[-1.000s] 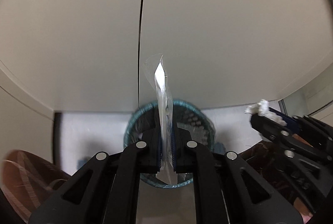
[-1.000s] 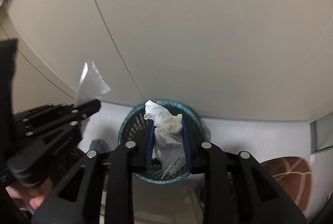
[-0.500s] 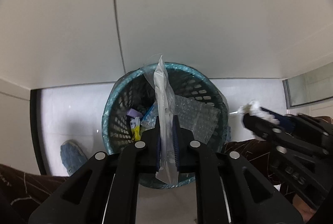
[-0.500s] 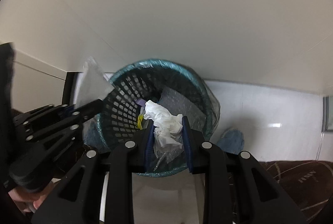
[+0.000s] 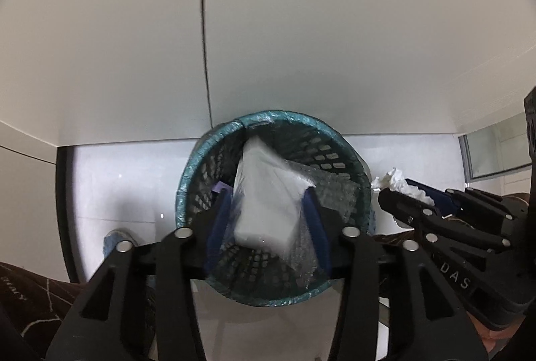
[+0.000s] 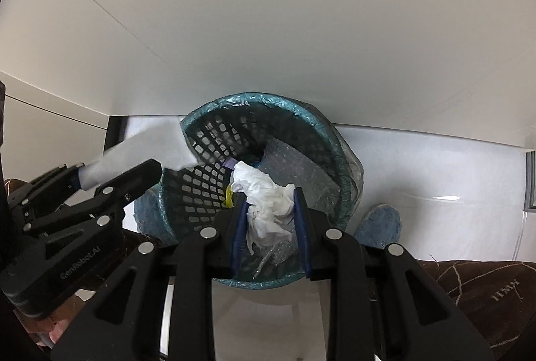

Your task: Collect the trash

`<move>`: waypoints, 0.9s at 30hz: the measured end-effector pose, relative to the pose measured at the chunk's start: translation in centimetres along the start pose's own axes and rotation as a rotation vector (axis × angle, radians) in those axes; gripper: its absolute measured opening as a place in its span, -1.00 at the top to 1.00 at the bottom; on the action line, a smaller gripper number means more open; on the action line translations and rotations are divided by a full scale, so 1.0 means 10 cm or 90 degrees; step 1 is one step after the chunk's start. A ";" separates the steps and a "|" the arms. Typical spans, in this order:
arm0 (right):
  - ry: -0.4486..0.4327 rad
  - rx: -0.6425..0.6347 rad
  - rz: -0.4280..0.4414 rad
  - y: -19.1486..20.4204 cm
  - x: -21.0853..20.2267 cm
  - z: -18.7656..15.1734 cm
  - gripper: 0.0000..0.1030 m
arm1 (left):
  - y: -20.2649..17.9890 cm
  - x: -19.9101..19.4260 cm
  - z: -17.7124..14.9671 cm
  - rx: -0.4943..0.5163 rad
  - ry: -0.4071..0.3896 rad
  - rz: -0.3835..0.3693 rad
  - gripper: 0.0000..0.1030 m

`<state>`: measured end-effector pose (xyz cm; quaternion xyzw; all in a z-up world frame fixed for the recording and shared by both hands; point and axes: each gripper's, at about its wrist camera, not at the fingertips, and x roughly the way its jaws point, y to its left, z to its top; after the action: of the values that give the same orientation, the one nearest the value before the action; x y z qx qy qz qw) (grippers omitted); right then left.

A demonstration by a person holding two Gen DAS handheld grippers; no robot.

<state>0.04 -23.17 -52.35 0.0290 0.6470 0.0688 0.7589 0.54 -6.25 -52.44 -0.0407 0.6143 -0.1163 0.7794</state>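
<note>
A teal mesh bin (image 5: 268, 119) with a clear liner stands on the white floor below both grippers. My left gripper (image 5: 266, 193) points down into it, and its jaws are opening. A clear plastic packet (image 5: 268, 203) lies blurred and loose between the spread blue pads. The right wrist view shows the same packet (image 6: 140, 146) sticking out of the left gripper (image 6: 120, 165) beside the bin's rim (image 6: 251, 98). My right gripper (image 6: 269, 196) is shut on a crumpled white tissue (image 6: 264, 206) over the bin's mouth. That gripper (image 5: 395, 188) and its tissue (image 5: 392, 178) also appear from the left wrist.
Bubble wrap (image 6: 294, 170) and small yellow and purple scraps lie inside the bin. A pale cabinet front rises right behind it. A blue slipper (image 6: 380, 223) and dark brown trouser legs (image 6: 469, 287) of the person are close by.
Both grippers sank over the bin, then held still. The left jaws have spread, and the packet has turned flat between them. The right gripper still pinches the tissue.
</note>
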 end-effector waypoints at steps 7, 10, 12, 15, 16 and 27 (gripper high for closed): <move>-0.001 -0.007 0.008 0.05 -0.01 -0.01 0.43 | 0.03 -0.11 0.00 -0.010 -0.006 0.024 -0.33; 0.000 -0.010 0.011 0.07 0.00 0.00 0.40 | 0.08 -0.14 -0.01 -0.019 -0.008 0.030 -0.46; -0.003 -0.013 0.012 0.09 -0.03 0.00 0.34 | 0.11 -0.15 -0.02 -0.024 -0.005 0.032 -0.53; -0.009 -0.015 0.015 0.10 -0.06 0.00 0.09 | 0.12 -0.17 -0.02 -0.026 -0.007 0.041 -0.57; -0.011 -0.014 0.013 0.10 -0.07 0.00 0.03 | 0.13 -0.19 -0.03 -0.029 -0.010 0.046 -0.58; -0.048 -0.022 -0.024 0.14 -0.31 -0.04 -0.44 | 0.20 -0.49 -0.03 -0.037 -0.058 0.093 -0.72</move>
<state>-0.92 -22.22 -49.22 0.0059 0.6172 0.0646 0.7841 -0.56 -3.16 -48.33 -0.0237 0.5824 -0.0392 0.8116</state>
